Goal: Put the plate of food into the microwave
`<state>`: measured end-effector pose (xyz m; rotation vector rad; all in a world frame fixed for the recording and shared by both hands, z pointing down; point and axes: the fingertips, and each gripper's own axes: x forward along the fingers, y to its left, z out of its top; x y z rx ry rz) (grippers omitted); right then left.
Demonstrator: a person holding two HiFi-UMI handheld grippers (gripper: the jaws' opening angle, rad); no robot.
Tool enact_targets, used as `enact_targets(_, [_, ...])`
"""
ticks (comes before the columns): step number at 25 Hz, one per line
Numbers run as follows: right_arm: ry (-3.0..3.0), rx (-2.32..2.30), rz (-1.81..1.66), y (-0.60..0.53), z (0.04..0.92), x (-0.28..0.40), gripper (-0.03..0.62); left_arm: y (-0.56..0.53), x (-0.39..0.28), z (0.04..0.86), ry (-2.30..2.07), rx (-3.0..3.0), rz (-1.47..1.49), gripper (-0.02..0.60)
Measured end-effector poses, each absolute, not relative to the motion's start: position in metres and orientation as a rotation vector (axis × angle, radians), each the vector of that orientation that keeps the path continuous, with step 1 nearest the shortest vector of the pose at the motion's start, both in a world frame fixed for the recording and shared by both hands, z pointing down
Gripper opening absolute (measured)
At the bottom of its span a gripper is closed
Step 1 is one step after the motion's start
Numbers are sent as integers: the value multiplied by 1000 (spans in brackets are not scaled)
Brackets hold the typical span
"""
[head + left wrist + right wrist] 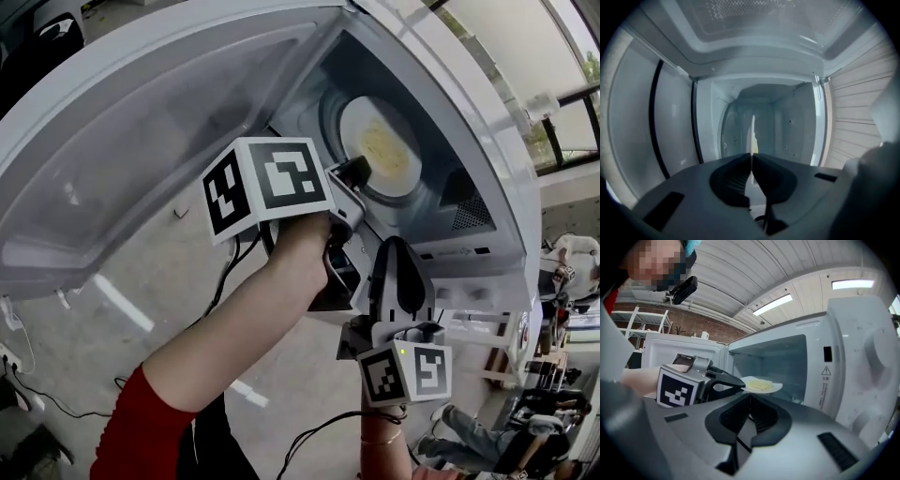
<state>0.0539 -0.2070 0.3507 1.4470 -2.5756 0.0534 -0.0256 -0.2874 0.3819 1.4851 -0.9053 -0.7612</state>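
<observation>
A white plate (380,150) with pale yellow food is inside the open microwave (450,112), over its round turntable. My left gripper (361,174) reaches through the opening and is shut on the plate's near rim. In the left gripper view the plate (752,131) shows edge-on, pinched between the jaws of my left gripper (752,157). The right gripper view shows the plate (761,386) held level in the cavity by the left gripper (739,386). My right gripper (396,246) hangs just outside and below the opening; its jaws (750,398) are shut with nothing between them.
The microwave door (141,141) swings wide to the left of the opening. The control panel with knobs (876,362) is on the right side of the microwave. Cables trail over the grey floor (141,319) below. Shelves and people are at the far right.
</observation>
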Motion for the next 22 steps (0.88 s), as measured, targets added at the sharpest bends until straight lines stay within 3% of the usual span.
enact_targets(22, [-2589,1388,27,-242,339,42,15,-341,-28,394,-977,1485,-525,23])
